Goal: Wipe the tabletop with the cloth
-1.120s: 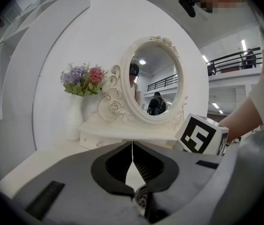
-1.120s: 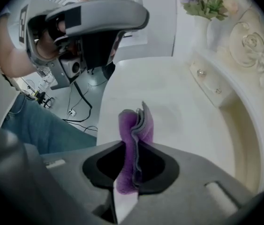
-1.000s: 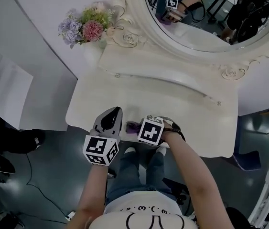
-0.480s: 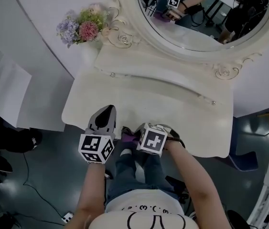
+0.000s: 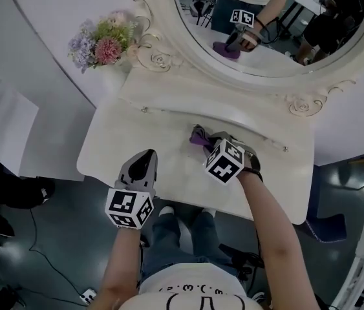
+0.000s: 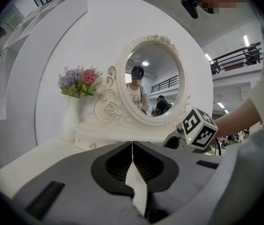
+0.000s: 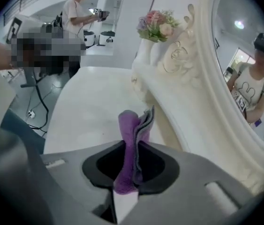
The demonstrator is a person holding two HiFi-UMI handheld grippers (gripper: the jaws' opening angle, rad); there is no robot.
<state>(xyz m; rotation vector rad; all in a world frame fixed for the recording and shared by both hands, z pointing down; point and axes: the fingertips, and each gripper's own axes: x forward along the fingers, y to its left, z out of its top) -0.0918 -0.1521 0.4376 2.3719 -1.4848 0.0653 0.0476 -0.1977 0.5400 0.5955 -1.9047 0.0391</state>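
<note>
Right gripper (image 7: 134, 142) pinches the folded purple fabric cloth (image 5: 199, 135) and holds it low over the cream-white dresser tabletop (image 5: 120, 137), just in front of the oval white-framed mirror (image 5: 259, 76). Left gripper (image 6: 132, 150), jaws pressed together on nothing, hangs farther back from the mirror. Judging progress: wiping looks under way, with no visible sign of which stretches are done. Most of the surface probably remains.

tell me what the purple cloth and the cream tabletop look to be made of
Purple cloth: soft microfibre fabric, likely; it folds limply and shows a fuzzy nap. Cream tabletop: smooth painted wood or board, cannot tell which; even satin surface, no grain visible.
</note>
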